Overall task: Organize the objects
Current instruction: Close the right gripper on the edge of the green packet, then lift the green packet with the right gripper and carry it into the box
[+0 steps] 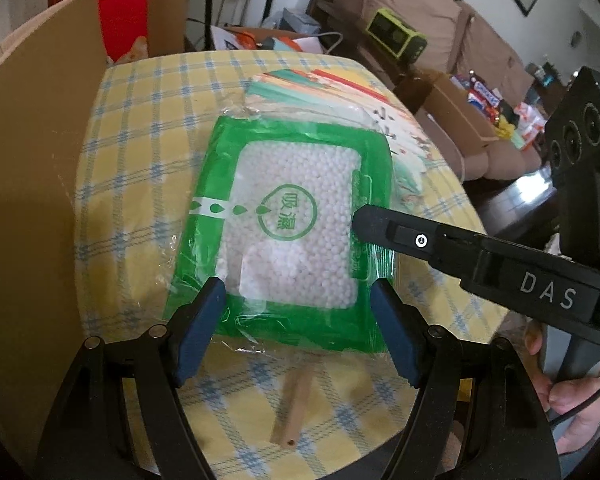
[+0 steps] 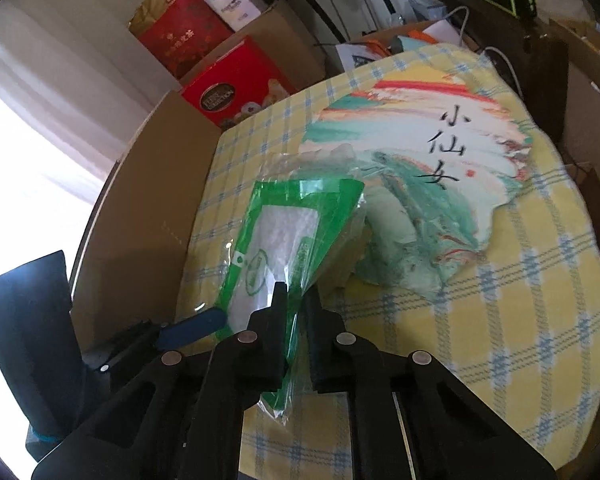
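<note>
Two grippers at one green desiccant pack (image 1: 296, 232): right gripper (image 2: 296, 320) clamped on its edge, left gripper (image 1: 300, 320) spread around it.

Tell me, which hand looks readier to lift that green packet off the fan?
Right, probably: the right gripper already pinches the green packet at its edge, while the left gripper stands open around it.
</note>
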